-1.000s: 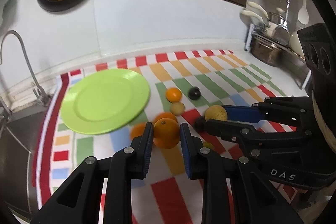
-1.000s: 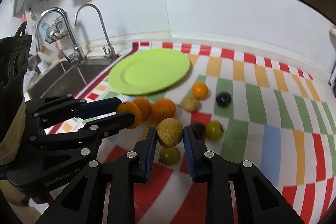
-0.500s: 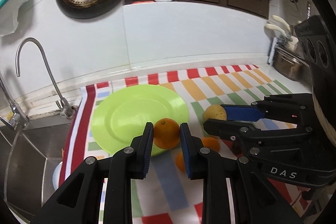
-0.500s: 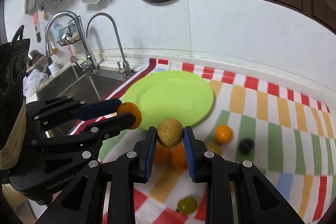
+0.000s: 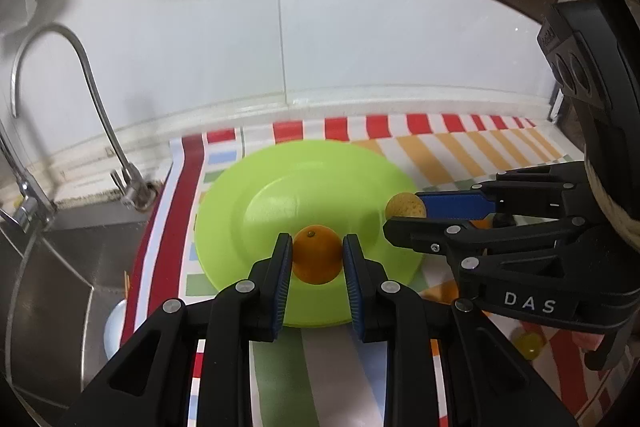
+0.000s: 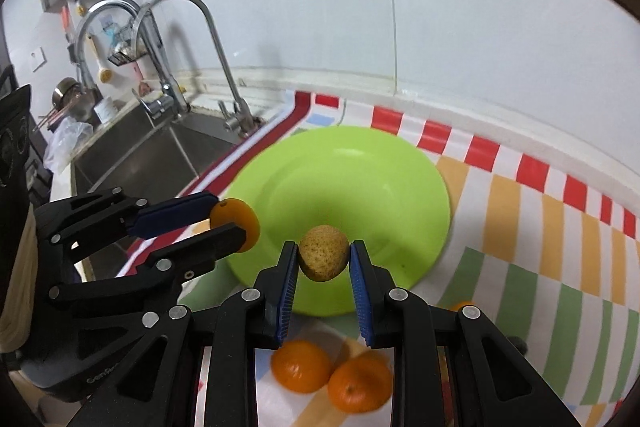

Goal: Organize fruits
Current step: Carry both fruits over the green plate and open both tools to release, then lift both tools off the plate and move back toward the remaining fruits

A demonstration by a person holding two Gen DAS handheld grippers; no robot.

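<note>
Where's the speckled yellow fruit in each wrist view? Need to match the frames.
Left wrist view: the speckled yellow fruit sits right of centre, clamped at the tip of the right gripper coming in from the right edge.
Right wrist view: the same fruit is at centre, low, between that gripper's own blue pads.
Shared landmark: the green plate lies behind the fruit in both views.
</note>
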